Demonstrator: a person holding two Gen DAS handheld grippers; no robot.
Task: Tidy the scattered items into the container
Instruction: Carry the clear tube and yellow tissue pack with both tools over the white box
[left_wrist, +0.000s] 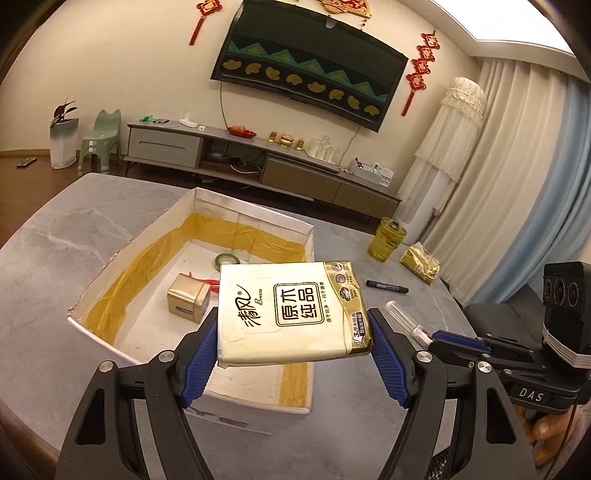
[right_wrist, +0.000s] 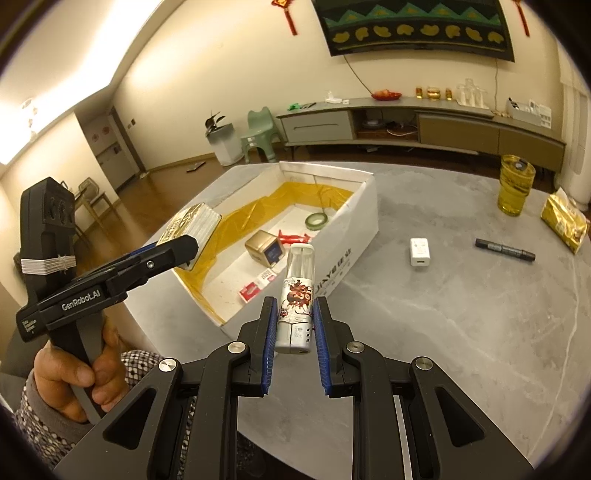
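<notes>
Home living room, wall television (left_wrist: 310, 66), curtains (left_wrist: 517, 155)

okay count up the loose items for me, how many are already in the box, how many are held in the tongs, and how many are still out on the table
In the box: 5 (gold tin, tape roll, red item, two small red-and-white cards)
Held in tongs: 2 (tissue pack, lighter)
On the table: 4 (charger, marker, gold packet, yellow glass)
Total: 11

Tissue pack (left_wrist: 291, 310) is showing "清风 Breeze" & "原木纯品"; left gripper (right_wrist: 177, 245) body is reading "GenRobot.AI"; right gripper (left_wrist: 448, 338) body is showing "DAS".
</notes>
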